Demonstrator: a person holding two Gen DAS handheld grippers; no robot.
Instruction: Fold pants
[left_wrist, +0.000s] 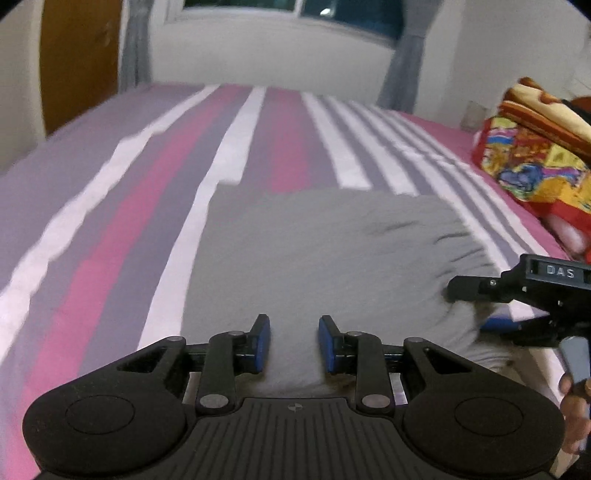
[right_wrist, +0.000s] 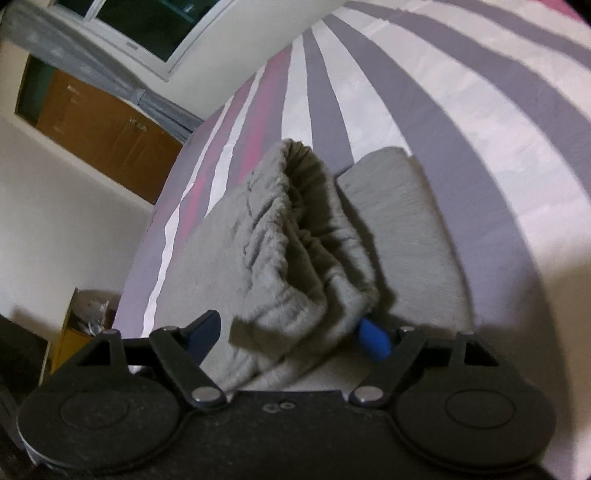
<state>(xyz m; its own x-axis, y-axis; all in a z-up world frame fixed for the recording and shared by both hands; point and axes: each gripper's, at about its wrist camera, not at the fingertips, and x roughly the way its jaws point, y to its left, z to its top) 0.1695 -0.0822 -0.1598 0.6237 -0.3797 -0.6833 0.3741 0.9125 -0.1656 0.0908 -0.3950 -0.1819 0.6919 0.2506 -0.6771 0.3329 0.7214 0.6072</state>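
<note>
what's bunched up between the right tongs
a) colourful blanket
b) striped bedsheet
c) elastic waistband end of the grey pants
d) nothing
c: in the right wrist view the gathered waistband of the grey pants rises between the right tongs, above the striped bedsheet.

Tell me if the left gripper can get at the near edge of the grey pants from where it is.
Probably yes. The left gripper hangs over the grey pants, jaws apart and empty, with nothing between it and the cloth. The right gripper works off to the side.
</note>
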